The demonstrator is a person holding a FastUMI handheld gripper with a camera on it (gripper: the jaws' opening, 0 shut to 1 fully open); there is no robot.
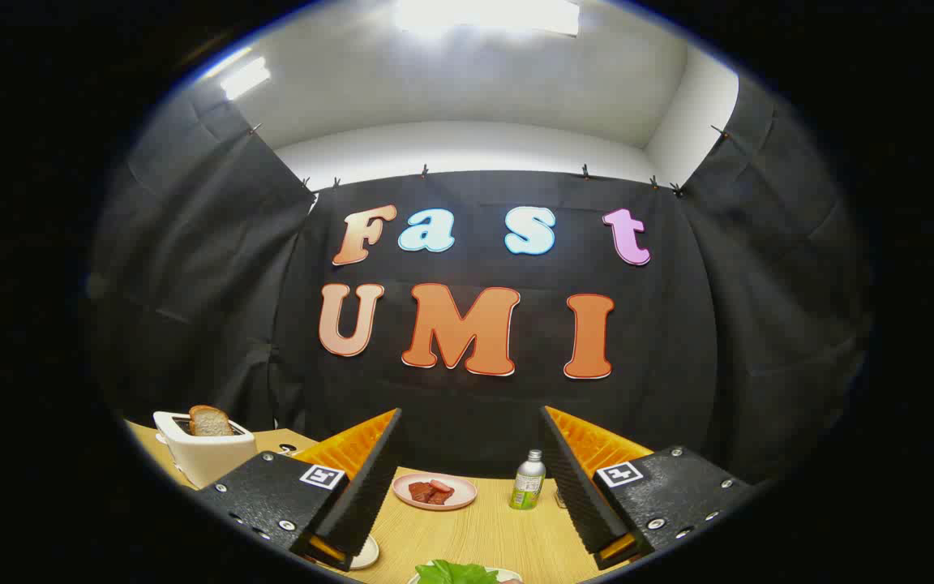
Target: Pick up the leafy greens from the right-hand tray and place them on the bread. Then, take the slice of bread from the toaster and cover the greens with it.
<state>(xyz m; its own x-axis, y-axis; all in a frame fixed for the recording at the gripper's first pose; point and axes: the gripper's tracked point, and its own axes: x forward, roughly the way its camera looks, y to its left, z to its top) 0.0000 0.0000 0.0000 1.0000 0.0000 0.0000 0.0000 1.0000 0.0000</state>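
Bread (209, 421) stands in the white toaster (206, 454) left of the fingers, not yet taken. The gripper (471, 478) hangs spread wide, holding nothing. Beyond it sit a pink plate (434, 491) of reddish slices and a small bottle (528, 481), its label too small to read. Leafy greens (457, 573) lie low between the fingers, untouched; by my judgement, nothing is done yet.

No legible text for us: bottle (529, 481) label too small, square markers on the tool (467, 519) unreadable.
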